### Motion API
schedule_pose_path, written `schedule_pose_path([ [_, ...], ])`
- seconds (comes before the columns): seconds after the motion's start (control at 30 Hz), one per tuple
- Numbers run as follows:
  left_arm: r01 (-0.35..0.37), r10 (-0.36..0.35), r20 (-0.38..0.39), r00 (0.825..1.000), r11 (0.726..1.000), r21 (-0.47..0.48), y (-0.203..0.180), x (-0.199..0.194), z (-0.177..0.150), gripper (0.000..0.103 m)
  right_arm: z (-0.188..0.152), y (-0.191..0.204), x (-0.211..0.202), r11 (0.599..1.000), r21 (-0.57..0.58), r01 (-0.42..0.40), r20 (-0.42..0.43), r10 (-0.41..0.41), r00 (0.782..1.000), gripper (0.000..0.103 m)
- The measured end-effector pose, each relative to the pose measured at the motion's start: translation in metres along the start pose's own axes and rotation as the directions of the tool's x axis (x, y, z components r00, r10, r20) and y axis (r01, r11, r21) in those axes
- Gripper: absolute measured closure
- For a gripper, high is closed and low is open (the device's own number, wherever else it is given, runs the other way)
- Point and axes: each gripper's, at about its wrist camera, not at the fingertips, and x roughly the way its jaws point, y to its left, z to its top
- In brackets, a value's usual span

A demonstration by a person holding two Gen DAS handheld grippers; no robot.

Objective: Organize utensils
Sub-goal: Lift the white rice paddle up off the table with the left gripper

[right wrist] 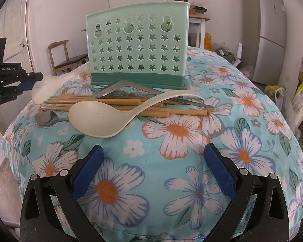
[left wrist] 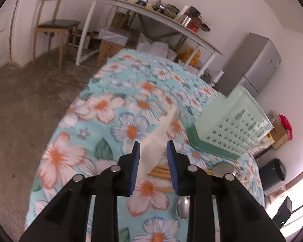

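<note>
Utensils (right wrist: 119,104) loose on cloth beside green holder (right wrist: 137,48), contents unseen

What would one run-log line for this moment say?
left gripper: shut on white spoon, lifted | right gripper: open, empty | cream ladle, chopsticks: on cloth | holder: upright

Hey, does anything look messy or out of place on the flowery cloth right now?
Yes. The utensils lie in a crossed heap before the green holder, none inside as far as visible: cream spoon over wooden chopsticks, metal tongs on top. The left gripper holds a white spoon.
</note>
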Motion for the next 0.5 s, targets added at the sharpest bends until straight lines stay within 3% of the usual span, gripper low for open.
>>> schedule_pose_path([
  [0.3, -0.058, 0.057, 0.051, 0.997, 0.998, 0.007, 0.007, -0.002, 0.009, 0.083, 0.0, 0.0, 0.0, 1.0, -0.001, -0.001, 0.001, 0.001, 1.0, 0.008],
  [0.5, -0.123, 0.118, 0.072, 0.99, 0.989, 0.08, -0.003, 0.0, 0.003, 0.083, 0.0, 0.0, 0.0, 1.0, -0.001, -0.001, 0.001, 0.001, 1.0, 0.008],
])
